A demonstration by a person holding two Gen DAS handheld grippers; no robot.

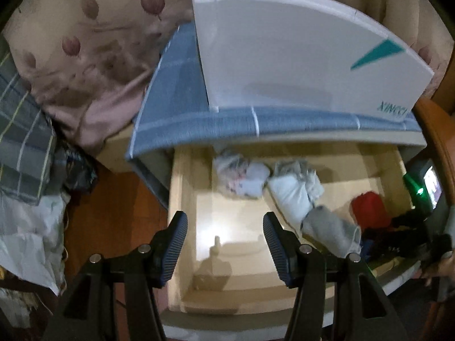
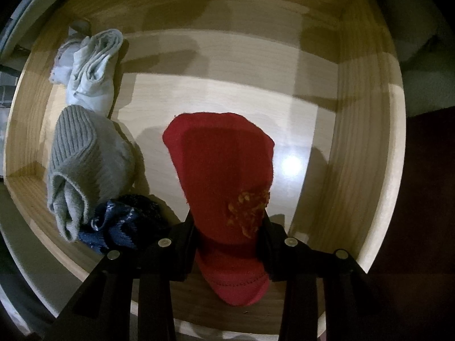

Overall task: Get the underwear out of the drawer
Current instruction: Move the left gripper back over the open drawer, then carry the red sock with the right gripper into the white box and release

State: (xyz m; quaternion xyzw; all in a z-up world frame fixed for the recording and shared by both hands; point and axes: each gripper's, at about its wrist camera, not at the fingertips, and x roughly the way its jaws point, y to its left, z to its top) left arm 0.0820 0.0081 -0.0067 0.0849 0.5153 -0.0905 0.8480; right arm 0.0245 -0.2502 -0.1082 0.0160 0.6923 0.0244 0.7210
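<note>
Right gripper [image 2: 227, 227] is clamped on the red garment [image 2: 224, 164] — cloth pinched between both jaws, most of it fanning out ahead of the tips, the hem bunched behind them toward the camera. It sits low inside the drawer [image 2: 355, 142], over the bare wood bottom. Left of the jaws: a grey ribbed roll [image 2: 82, 164], a navy bundle [image 2: 122, 224] nearly touching the left jaw, and a pale roll [image 2: 91, 68] further ahead.

Left gripper [image 1: 224, 227] hovers over the drawer's near-left part, jaws wide apart, holding nothing — the red garment lies well to its right.

Best move, I'd judge: lift straight up, keep the squeeze firm, clear the front wall before pulling back, avoid snagging the navy bundle.
</note>
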